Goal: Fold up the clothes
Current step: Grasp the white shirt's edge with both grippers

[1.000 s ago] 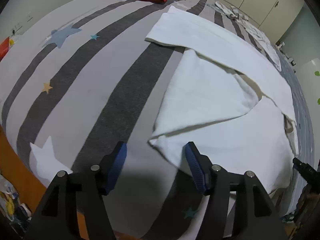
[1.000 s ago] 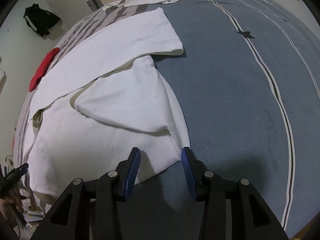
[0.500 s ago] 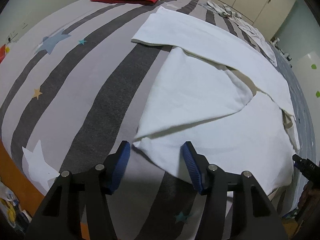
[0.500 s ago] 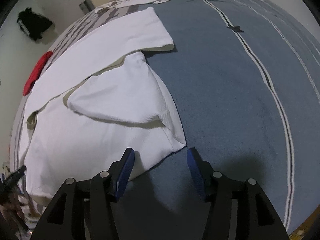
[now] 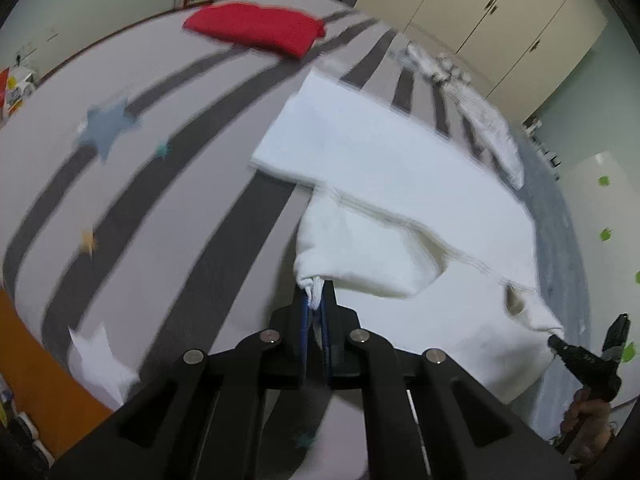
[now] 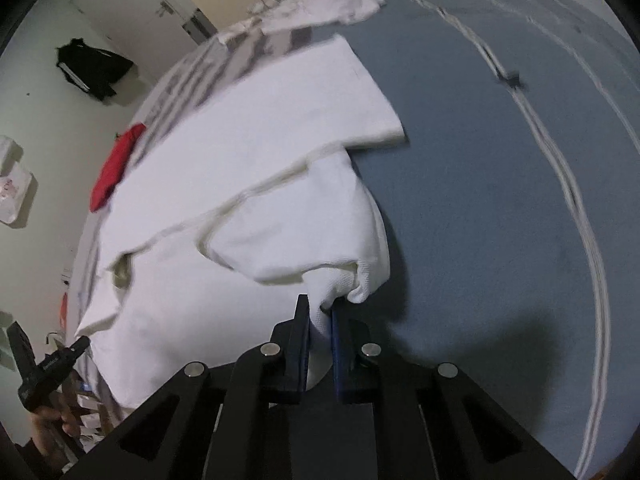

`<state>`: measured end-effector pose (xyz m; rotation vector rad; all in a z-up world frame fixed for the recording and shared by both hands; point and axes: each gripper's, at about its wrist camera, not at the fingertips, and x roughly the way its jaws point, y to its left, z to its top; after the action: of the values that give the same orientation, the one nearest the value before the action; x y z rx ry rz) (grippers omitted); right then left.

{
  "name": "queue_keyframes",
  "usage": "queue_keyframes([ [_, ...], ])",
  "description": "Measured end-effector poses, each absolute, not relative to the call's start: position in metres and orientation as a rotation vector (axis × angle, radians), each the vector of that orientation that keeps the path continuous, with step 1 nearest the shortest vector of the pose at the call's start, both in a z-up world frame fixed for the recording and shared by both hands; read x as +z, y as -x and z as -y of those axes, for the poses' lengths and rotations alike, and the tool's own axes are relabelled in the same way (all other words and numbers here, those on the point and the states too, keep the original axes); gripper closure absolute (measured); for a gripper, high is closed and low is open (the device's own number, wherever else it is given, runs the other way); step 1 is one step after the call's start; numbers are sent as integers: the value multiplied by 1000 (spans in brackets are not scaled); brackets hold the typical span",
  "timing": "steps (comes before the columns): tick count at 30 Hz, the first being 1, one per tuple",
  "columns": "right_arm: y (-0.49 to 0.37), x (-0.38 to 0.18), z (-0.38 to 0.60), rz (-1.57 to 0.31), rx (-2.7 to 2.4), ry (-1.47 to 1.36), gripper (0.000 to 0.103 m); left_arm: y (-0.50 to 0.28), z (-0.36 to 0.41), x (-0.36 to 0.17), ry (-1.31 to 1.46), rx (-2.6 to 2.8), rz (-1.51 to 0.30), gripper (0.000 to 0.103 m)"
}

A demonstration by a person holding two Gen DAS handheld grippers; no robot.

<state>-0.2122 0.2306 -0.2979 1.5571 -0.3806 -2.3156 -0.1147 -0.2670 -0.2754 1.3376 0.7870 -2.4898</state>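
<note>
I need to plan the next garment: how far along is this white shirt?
Done: both sleeves are folded in over the white shirt. In hand: the left claw and right claw each pinch a near corner, lifted. Left: the lengthwise fold; the red garment lies folded beyond.

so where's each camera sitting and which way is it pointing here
Left wrist: on the left gripper, looking along its fingers across the striped star bedding to the red garment; the right gripper shows at the right edge.
Right wrist: on the right gripper, looking over the blue cover; the left gripper shows at lower left.
Shared: the white shirt, each gripper shut on a corner, and the red garment.
</note>
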Motion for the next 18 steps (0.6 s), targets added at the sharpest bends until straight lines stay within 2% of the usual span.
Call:
queue_keyframes([
  [5, 258, -256, -208, 339, -2305, -1513, 95, 168, 287, -243, -1335, -2566, -795, 99],
  [12, 357, -246, -176, 304, -2200, -1560, 95, 297, 300, -224, -1459, -2616, -782, 99],
  [14, 396, -259, -165, 338, -2165, -1601, 95, 331, 315, -242, -1485, -2562, -784, 98],
  [16, 430, -276, -158, 379, -2133, -1642, 94, 350, 328, -270, -1559, -2465, -833, 90],
  [18, 459, -300, -155, 430, -2107, -1678, 90, 361, 339, -299, -1660, -2325, -892, 85],
])
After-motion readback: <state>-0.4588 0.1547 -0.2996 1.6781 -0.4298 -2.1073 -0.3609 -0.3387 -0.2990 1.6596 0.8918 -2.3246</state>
